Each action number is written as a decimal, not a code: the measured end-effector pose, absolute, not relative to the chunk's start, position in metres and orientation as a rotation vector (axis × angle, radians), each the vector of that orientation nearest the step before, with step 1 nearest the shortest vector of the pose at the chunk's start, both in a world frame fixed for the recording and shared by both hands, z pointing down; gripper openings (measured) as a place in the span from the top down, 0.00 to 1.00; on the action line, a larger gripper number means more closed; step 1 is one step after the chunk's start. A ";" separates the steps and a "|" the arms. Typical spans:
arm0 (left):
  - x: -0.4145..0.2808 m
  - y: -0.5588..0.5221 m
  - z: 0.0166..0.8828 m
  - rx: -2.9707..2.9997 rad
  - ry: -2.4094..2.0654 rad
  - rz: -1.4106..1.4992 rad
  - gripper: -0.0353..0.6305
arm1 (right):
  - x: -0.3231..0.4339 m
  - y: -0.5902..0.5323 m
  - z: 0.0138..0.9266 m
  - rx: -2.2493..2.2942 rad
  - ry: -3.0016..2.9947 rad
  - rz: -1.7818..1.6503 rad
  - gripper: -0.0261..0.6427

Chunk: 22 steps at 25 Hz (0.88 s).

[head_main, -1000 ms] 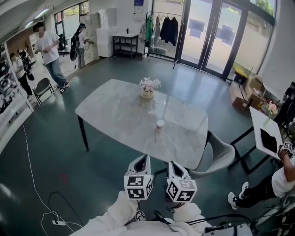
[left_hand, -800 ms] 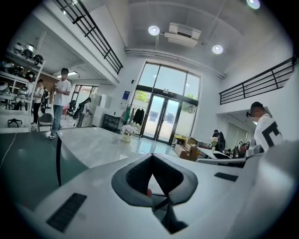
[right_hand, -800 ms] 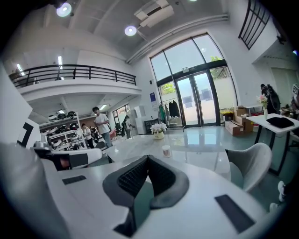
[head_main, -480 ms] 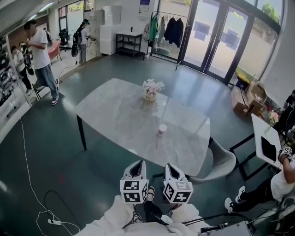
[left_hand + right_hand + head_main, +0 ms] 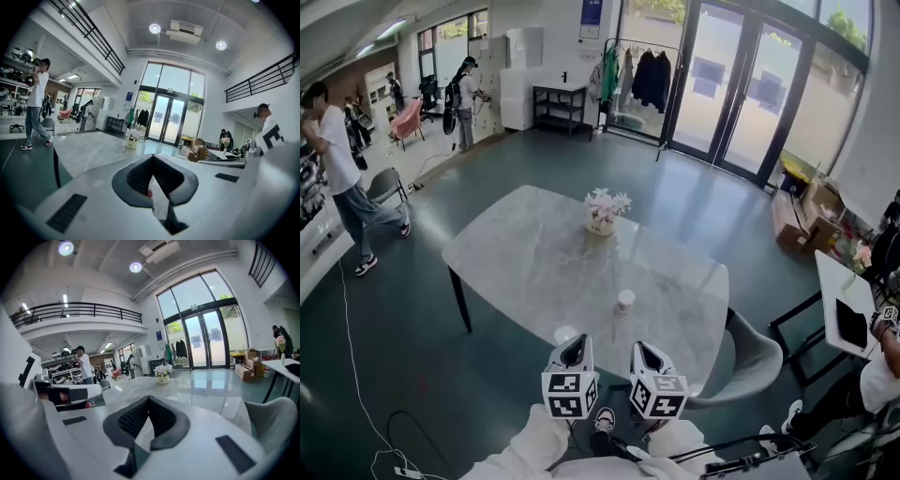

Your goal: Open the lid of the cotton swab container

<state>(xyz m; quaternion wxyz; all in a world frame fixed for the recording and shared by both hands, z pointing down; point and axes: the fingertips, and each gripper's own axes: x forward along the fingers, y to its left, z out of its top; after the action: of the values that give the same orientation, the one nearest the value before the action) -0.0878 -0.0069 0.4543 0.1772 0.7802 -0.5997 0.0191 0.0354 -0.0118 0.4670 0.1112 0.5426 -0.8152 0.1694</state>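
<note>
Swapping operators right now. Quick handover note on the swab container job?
Left gripper: jaws shut, nothing between them, held near the table's front edge.
Right gripper: jaws shut, empty, alongside the left.
Cotton swab container: upright on the table, ahead of both grippers and apart from the flower pot farther back.
Done: nothing; the container is untouched. The lid looks on, but it is too small to be sure.
Left: reach in, open the jaws, steady the container, take the lid off.

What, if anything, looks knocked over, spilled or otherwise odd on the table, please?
Nothing stands out: the cotton swab container stands upright on the table, the flower pot sits upright further back, and nothing looks spilled.
</note>
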 end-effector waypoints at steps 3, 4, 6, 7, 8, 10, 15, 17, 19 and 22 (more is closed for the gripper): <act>-0.086 -0.036 0.451 2.199 -1.711 0.042 0.95 | 0.039 -0.041 0.464 1.576 -2.391 0.477 0.87; -0.087 -0.046 0.451 2.193 -1.715 0.039 0.95 | 0.039 -0.051 0.463 1.570 -2.391 0.468 0.87; -0.087 -0.063 0.455 2.175 -1.716 0.040 0.95 | 0.041 -0.070 0.463 1.559 -2.390 0.460 0.87; -0.086 -0.071 0.458 2.163 -1.715 0.044 0.95 | 0.042 -0.079 0.464 1.554 -2.389 0.463 0.87; -0.085 -0.078 0.461 2.150 -1.715 0.050 0.95 | 0.042 -0.086 0.466 1.547 -2.390 0.468 0.87; -0.083 -0.092 0.465 2.134 -1.718 0.065 0.95 | 0.044 -0.101 0.468 1.533 -2.394 0.478 0.87; -0.073 -0.130 0.457 2.140 -1.743 0.098 0.95 | 0.057 -0.141 0.464 1.535 -2.415 0.496 0.87; -0.067 -0.143 0.450 2.146 -1.754 0.114 0.95 | 0.063 -0.154 0.461 1.540 -2.426 0.512 0.87; -0.060 -0.154 0.447 2.153 -1.756 0.133 0.95 | 0.070 -0.165 0.463 1.542 -2.433 0.535 0.87; -0.047 -0.163 0.457 2.170 -1.738 0.175 0.95 | 0.078 -0.180 0.473 1.537 -2.422 0.518 0.87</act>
<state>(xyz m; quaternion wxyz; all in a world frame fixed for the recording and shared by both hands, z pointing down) -0.0469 -0.1627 0.4567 0.1768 0.7667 -0.6141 0.0619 0.0775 -0.1801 0.4731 0.1131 0.5238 -0.8256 0.1767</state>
